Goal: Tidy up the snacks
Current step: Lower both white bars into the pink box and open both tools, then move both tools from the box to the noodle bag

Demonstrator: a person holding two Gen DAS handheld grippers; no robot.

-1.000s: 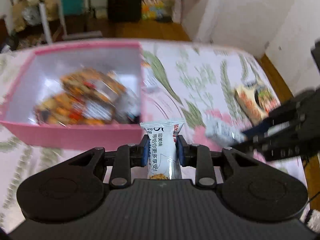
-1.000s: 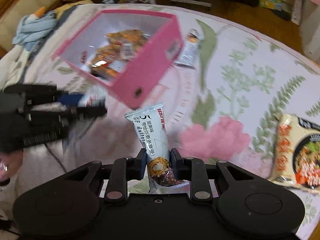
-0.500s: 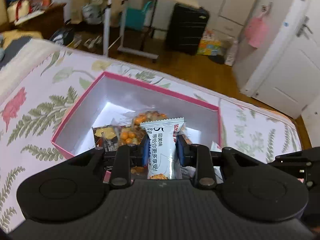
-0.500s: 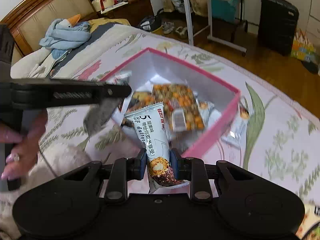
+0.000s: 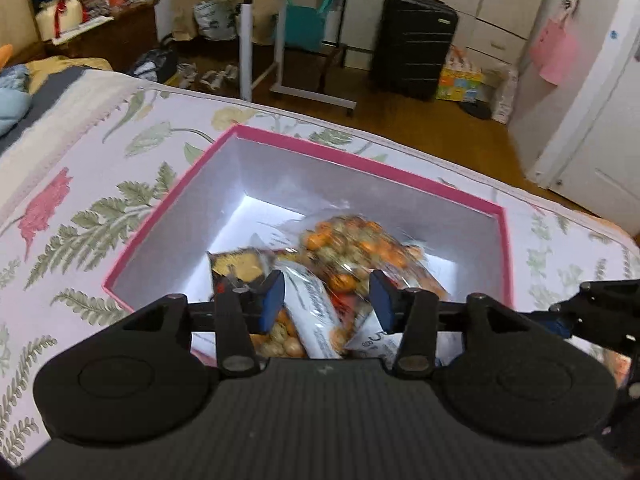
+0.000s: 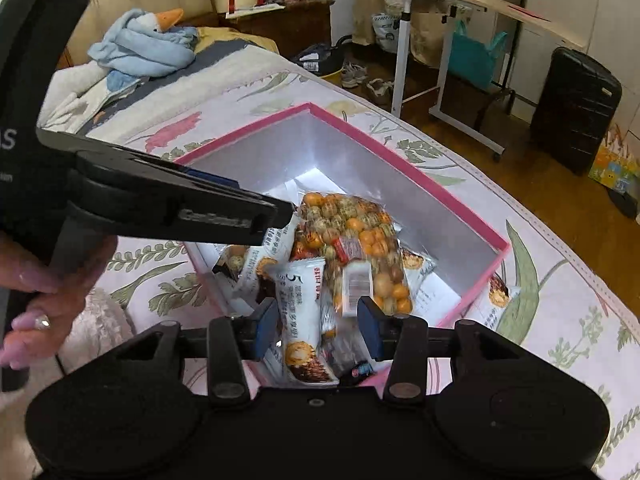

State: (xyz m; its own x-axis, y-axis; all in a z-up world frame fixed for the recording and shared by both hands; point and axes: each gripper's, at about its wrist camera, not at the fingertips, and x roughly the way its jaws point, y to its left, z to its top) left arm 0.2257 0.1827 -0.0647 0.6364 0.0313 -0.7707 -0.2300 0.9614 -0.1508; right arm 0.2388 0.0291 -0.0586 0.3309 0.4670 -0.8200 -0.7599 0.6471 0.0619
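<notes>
A pink box (image 5: 364, 166) with a grey inside sits on the floral bedspread and holds several snack packets. My left gripper (image 5: 327, 302) is open above its near edge; a white packet (image 5: 316, 314) lies blurred below it in the box. My right gripper (image 6: 317, 328) is open over the box (image 6: 416, 176); a white packet (image 6: 300, 308) lies between and below its fingers, free of them. A clear bag of orange and green balls (image 6: 352, 236) lies in the middle. The left gripper also shows in the right wrist view (image 6: 264, 216).
One more white packet (image 6: 496, 300) lies on the bedspread outside the box's right wall. A blue plush goose (image 6: 144, 48) lies at the head of the bed. A suitcase (image 5: 412, 44) and a rolling table (image 5: 288, 28) stand on the floor beyond.
Both grippers have opened and let their white packets drop into the pink box. Both have stayed over the box.
</notes>
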